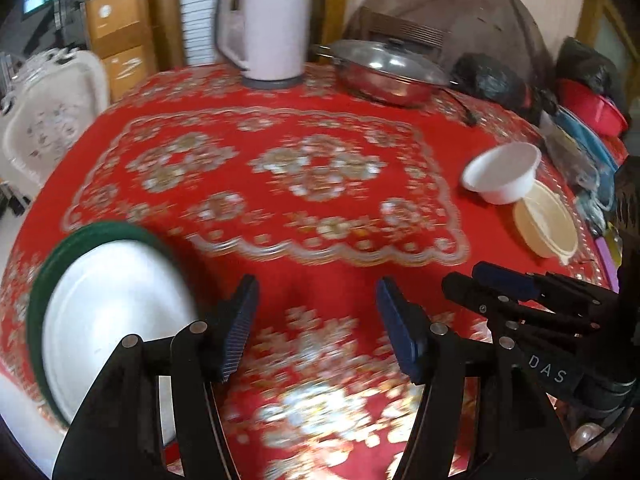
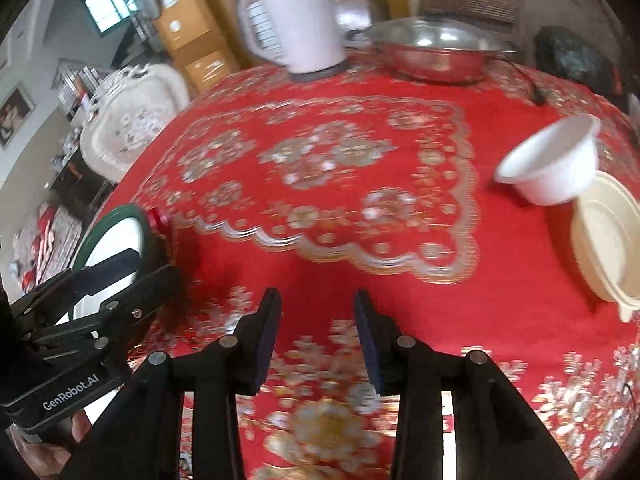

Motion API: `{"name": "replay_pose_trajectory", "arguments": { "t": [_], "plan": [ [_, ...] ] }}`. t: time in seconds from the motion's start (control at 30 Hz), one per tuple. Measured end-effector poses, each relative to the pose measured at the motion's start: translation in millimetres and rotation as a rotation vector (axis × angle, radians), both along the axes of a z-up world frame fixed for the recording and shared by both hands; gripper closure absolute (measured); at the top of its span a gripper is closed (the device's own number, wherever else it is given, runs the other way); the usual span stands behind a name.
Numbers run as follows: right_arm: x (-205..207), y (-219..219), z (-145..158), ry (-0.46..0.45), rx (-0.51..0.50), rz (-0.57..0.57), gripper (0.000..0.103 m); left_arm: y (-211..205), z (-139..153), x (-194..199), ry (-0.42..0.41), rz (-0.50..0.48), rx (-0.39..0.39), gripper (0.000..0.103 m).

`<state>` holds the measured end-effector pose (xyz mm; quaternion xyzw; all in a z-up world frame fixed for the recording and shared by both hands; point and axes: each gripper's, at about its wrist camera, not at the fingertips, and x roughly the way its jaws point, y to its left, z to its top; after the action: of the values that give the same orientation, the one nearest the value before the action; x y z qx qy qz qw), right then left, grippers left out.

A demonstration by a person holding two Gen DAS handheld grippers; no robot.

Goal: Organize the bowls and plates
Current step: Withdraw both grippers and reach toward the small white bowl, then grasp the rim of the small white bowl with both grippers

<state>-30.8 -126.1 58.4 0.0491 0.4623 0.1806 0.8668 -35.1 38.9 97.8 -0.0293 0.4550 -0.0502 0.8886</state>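
A white plate (image 1: 108,312) lies inside a green-rimmed plate (image 1: 100,230) at the table's near left; in the right wrist view the white plate (image 2: 116,236) shows behind the left gripper. A white bowl (image 1: 502,172) (image 2: 556,160) stands at the right, close against a cream bowl (image 1: 546,220) (image 2: 608,240). My left gripper (image 1: 318,282) (image 2: 154,264) hovers just right of the plates, open, with only tablecloth between its fingers. My right gripper (image 2: 316,296) (image 1: 464,274) hangs over the cloth beside it, open and holding nothing.
A white kettle (image 1: 272,28) and a lidded steel pan (image 1: 388,68) stand at the back of the red patterned tablecloth (image 1: 320,168). Black bags (image 1: 492,76), a red container (image 1: 592,108) and clutter line the right edge. A white chair (image 1: 52,112) stands left.
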Motion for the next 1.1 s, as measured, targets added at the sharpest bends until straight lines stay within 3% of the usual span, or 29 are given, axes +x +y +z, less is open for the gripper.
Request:
{"name": "replay_pose_trajectory", "arguments": {
  "t": [0.13,0.23,0.33,0.53,0.7,0.87,1.1],
  "plan": [
    [6,-34,11,-0.021,-0.007,-0.070,0.065,-29,3,23,0.009,-0.037,-0.022,0.041],
    [15,-71,28,-0.058,-0.006,-0.155,0.064,-47,4,43,0.034,-0.053,-0.083,0.042],
    [26,-105,44,-0.091,-0.003,-0.244,0.056,-62,4,65,0.064,-0.056,-0.135,0.042],
    [49,-158,56,-0.110,0.019,-0.360,0.056,-95,-2,100,0.127,-0.062,-0.197,0.042],
    [75,-176,51,-0.094,0.057,-0.382,0.055,-117,-13,126,0.173,-0.054,-0.242,0.042],
    [105,-180,48,-0.069,0.035,-0.376,0.055,-125,-33,146,0.252,-0.020,-0.310,0.042],
    [138,-184,37,-0.033,0.013,-0.357,0.055,-127,-52,160,0.357,0.043,-0.485,0.042]
  ]
}}
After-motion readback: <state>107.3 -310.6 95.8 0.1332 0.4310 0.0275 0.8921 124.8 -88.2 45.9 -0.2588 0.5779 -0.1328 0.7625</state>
